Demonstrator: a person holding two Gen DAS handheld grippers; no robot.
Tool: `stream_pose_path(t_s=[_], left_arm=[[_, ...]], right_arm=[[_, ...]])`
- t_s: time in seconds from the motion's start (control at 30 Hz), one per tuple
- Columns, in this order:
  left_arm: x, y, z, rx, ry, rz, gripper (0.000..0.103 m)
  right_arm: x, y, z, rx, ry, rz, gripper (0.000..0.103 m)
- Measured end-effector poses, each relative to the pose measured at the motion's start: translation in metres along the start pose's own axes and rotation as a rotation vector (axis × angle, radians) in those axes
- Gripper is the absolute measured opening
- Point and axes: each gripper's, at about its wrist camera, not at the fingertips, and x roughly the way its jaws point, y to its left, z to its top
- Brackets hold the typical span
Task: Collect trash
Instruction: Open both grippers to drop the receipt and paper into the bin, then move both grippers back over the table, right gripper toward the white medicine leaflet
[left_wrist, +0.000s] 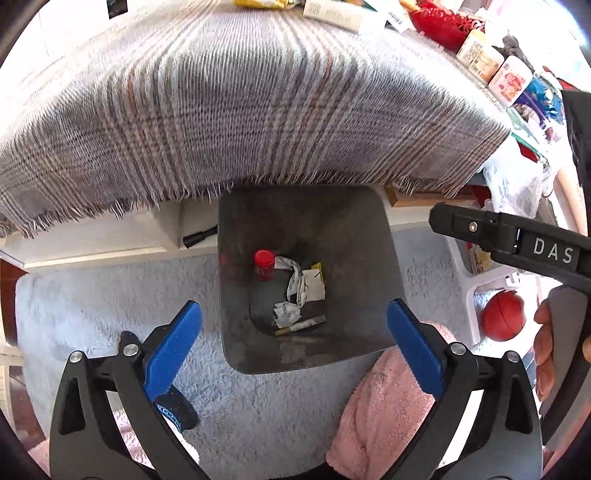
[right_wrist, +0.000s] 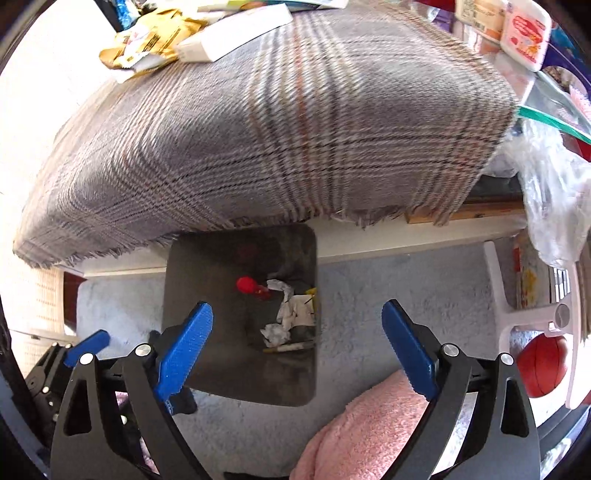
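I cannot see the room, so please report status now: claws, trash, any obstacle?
Left claw open, empty. Right claw open, empty. Trash bin holds red-capped bottle, crumpled papers. Plaid cloth overhangs bin's far edge.

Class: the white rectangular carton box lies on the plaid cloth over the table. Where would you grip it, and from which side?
Grip the white rectangular carton box across its narrow width, coming from above. It lies flat on the plaid cloth, long and thin, so its two long side faces likely suit open jaws best.
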Motion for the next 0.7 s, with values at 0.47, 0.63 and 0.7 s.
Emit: stream_pose_path(t_s=[0.47,0.63,0.7], left_arm=[[-0.035,-0.004,0.046,0.007,-0.051,0.000,0.095],[-0.045,0.002,0.073,0.014,-0.084,0.025,0.095],[-0.049,0.006,0.086,0.014,-0.096,0.039,0.095]], right_arm=[[-0.053,-0.028,0.052,0.070,-0.116,0.012,0.099],[-0.067,-0.020,0.084,0.056,-0.168,0.017,0.099],[-0.070,-0.014,0.097,0.050,-0.183,0.021,0.099]])
